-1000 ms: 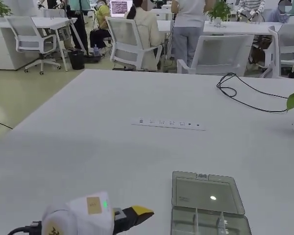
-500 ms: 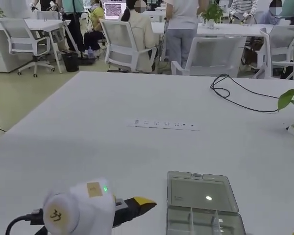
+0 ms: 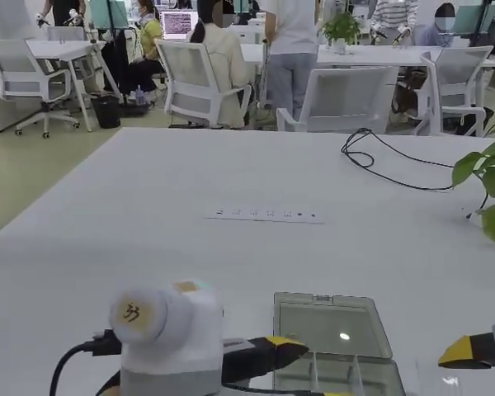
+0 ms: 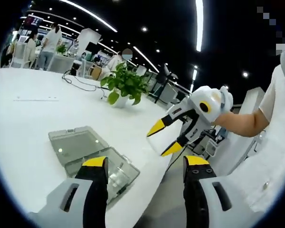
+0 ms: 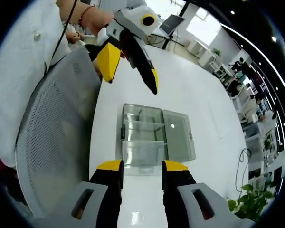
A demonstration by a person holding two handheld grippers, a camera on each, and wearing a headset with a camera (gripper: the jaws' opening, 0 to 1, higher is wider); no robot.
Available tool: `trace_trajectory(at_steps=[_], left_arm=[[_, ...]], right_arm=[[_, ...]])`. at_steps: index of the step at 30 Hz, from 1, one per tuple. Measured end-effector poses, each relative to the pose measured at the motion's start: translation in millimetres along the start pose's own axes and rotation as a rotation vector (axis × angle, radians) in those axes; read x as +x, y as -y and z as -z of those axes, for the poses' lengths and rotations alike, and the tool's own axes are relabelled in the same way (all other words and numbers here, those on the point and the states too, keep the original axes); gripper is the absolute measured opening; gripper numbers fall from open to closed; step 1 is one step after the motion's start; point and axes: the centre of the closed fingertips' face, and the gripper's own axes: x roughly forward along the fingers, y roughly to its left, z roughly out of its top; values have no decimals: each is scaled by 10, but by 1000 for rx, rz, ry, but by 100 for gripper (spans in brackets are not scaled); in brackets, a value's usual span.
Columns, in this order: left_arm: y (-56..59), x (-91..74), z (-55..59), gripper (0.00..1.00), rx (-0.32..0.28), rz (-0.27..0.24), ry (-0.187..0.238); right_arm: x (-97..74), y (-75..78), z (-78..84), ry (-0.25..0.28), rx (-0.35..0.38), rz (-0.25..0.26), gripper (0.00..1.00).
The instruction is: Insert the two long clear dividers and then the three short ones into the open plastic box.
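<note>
white bench (image 3: 231, 165), office chairs (image 3: 338, 95) behind; open plastic box (image 5: 154, 126) just ahead of the right gripper (image 5: 145, 166), jaws pinching a clear divider (image 5: 142, 156); left gripper (image 4: 145, 161) jaws spread wide. right gripper has newly entered the head view.

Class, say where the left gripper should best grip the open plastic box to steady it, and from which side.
Probably the base's left wall, from the left: the box lies open, lid flat behind, and that thin upright wall faces the left gripper.
</note>
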Motion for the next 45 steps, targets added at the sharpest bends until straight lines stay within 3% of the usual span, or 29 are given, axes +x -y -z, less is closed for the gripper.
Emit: trace_trajectory(at_steps=[7,11,17,21,36,45], left_arm=[[64,76,49,54,-141,34,-16],[101,106,15,42,-202,65,4],[152,150,21,32,-250,93,9],[189,165,24,21,-269,113,13],[254,212,36,2,-294,146,3],[219,212,41,0,-303,132,2]], right_arm=[[-36,-16,-257,24,-27,14,33],[-38,-21,-367,30,-44,19,33],[-37,-55,-518,51,-54,16,33],[-35,-73,-575,59,-56,13,33],[-23,-93,-619,40,-68,8,33],[-11,-79,-619,32,-77,6,33]])
